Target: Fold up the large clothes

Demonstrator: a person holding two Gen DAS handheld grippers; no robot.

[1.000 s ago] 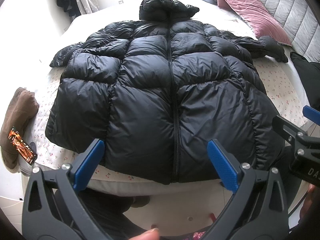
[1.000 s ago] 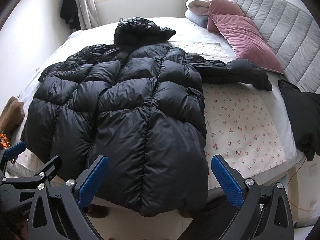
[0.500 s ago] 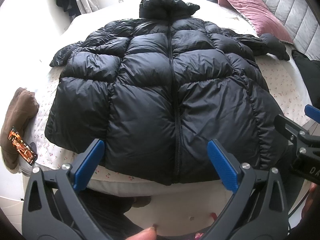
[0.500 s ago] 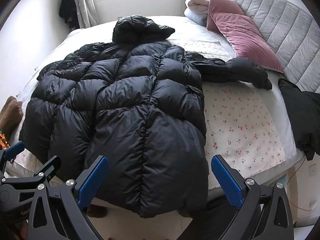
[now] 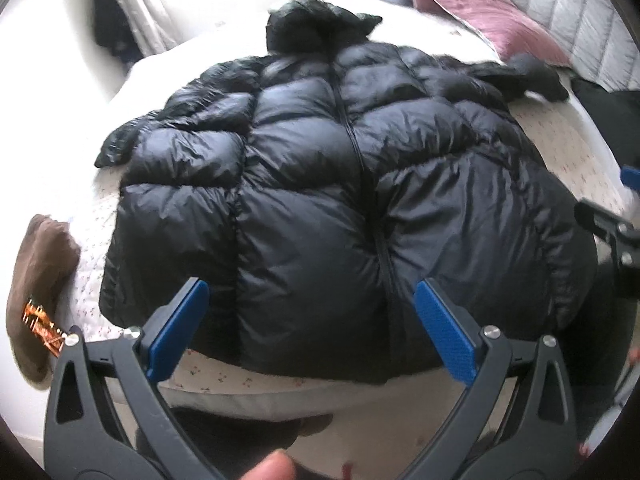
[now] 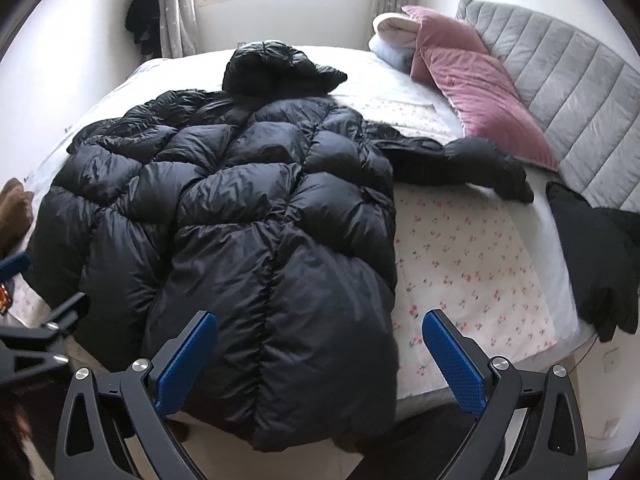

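From the left wrist camera, a black puffer jacket (image 5: 340, 184) lies spread front-up on the bed (image 5: 560, 148), its zip running down the middle and its hood (image 5: 316, 24) at the far end, away from the camera. The jacket's hem hangs just over the near edge of the bed. The left gripper (image 5: 312, 328) hovers in front of that hem with its blue-padded fingers (image 5: 178, 328) spread wide and nothing between them, one pad to the left of the zip and one just to its right. To the left of the jacket, at the bed's edge, sits a brown garment (image 5: 40, 280) with an orange tag. Beyond the jacket's right sleeve lies a pink pillow (image 5: 480, 12) against a grey padded headboard (image 5: 580, 8). Part of the other tool shows at the right edge of this view. A fingertip shows at the bottom edge. From the right wrist camera, the same black puffer jacket (image 6: 240, 216) fills the left half of the bed (image 6: 472, 264), its right sleeve (image 6: 460, 160) stretched out flat toward the pink pillow (image 6: 472, 76). The right gripper (image 6: 320, 360) hangs over the jacket's near right corner, jaws wide apart and empty, the left pad over the fabric and the right pad over the flowered sheet beside it. A dark garment (image 6: 596, 256) lies to the right of the jacket at the bed's edge, below the grey padded headboard (image 6: 568, 76).
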